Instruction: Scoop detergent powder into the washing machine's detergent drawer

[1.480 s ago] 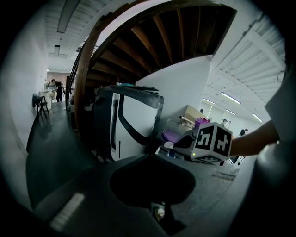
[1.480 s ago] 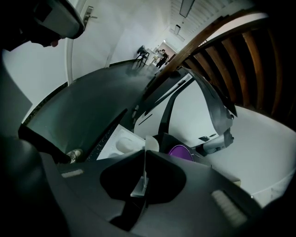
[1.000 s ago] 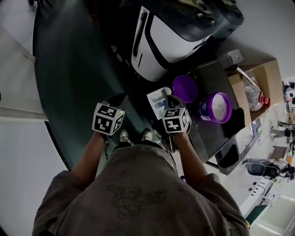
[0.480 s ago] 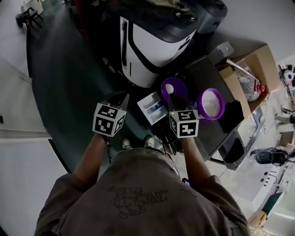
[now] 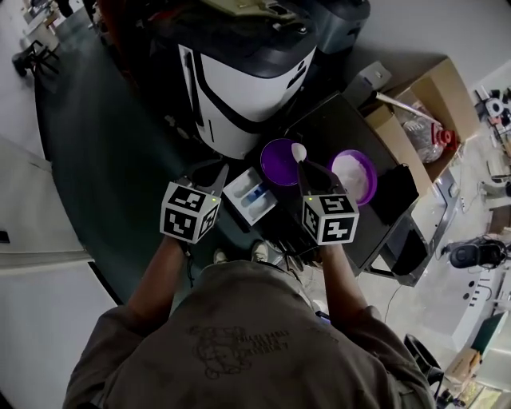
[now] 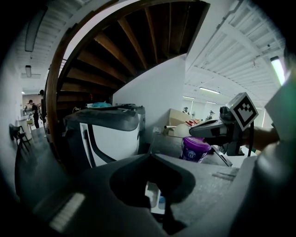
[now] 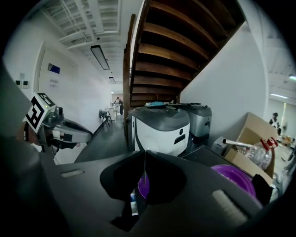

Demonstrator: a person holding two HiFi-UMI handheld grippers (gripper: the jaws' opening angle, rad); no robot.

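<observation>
Counts, seen from overhead: 2 hand-held claws w/ black-and-white marker cubes, i.e. left claw (image 5: 209, 172) & right claw (image 5: 307, 169). 1 white rectangular plastic detergent drawer (image 5: 251, 196). 1 small white plastic scoop (image 5: 299, 150). 1 round purple lid (image 5: 275, 164). 1 purple round tub of white powder (image 5: 355, 177). 2 machines: 1 white-and-dark-grey washing machine (image 5: 239, 88), 1 dark grey appliance (image 5: 339, 16). 1 dark worktop (image 5: 343, 120). 1 brown cardboard box (image 5: 427, 104).

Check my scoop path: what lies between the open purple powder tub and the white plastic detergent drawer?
The round purple lid, the right gripper holding a white scoop over it; head view.
</observation>
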